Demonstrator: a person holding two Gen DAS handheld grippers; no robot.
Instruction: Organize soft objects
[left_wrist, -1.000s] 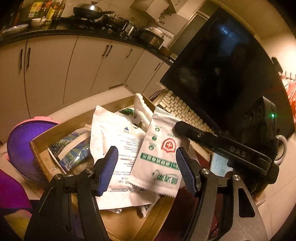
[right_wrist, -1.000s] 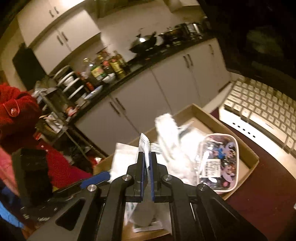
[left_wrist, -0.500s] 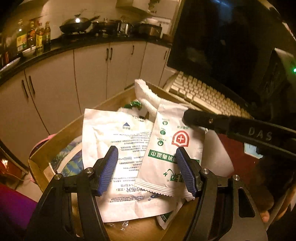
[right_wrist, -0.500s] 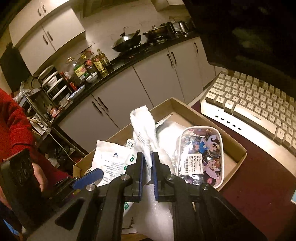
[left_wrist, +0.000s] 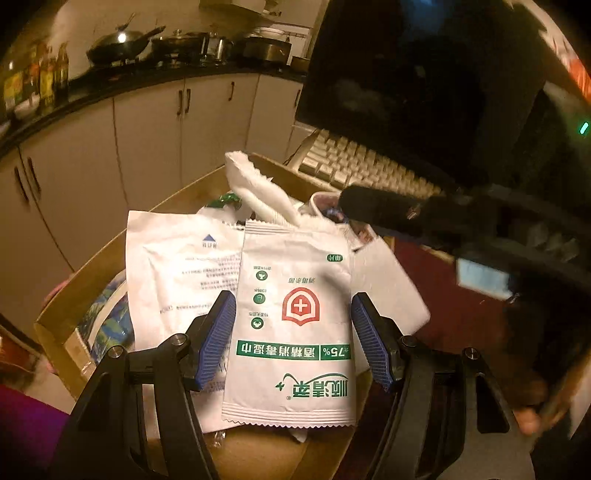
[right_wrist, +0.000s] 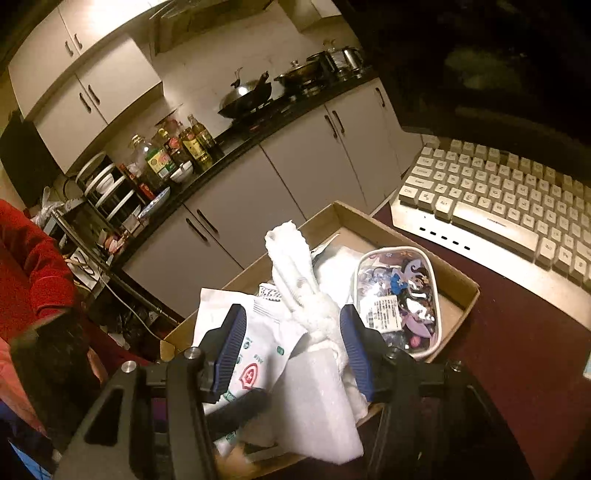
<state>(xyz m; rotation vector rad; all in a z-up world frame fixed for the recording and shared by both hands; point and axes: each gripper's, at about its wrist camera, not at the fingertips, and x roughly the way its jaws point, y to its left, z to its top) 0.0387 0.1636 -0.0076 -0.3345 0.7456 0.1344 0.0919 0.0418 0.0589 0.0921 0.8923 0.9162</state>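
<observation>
A cardboard box (left_wrist: 74, 291) (right_wrist: 458, 280) holds soft items. A white wet-wipe packet with a red cross (left_wrist: 295, 325) (right_wrist: 255, 354) lies on top of a larger white pouch (left_wrist: 177, 266). A white cloth (left_wrist: 255, 192) (right_wrist: 295, 269) sticks up in the middle. A clear cartoon pouch (right_wrist: 402, 295) lies at the box's right. A white foam piece (right_wrist: 314, 402) rests at the near edge. My left gripper (left_wrist: 293, 343) is open, above the packet. My right gripper (right_wrist: 291, 350) is open and empty, around the cloth's base.
A cream keyboard (right_wrist: 509, 206) (left_wrist: 369, 162) and a dark monitor (left_wrist: 406, 81) stand right of the box on a dark red table (right_wrist: 517, 354). Kitchen cabinets (right_wrist: 258, 192) and a counter with bottles and pans lie beyond. A person in red (right_wrist: 26, 266) is at left.
My right gripper has opened and let go of the wet-wipe packet, which now lies flat in the box. My left gripper has stayed open and drawn closer over the packet.
</observation>
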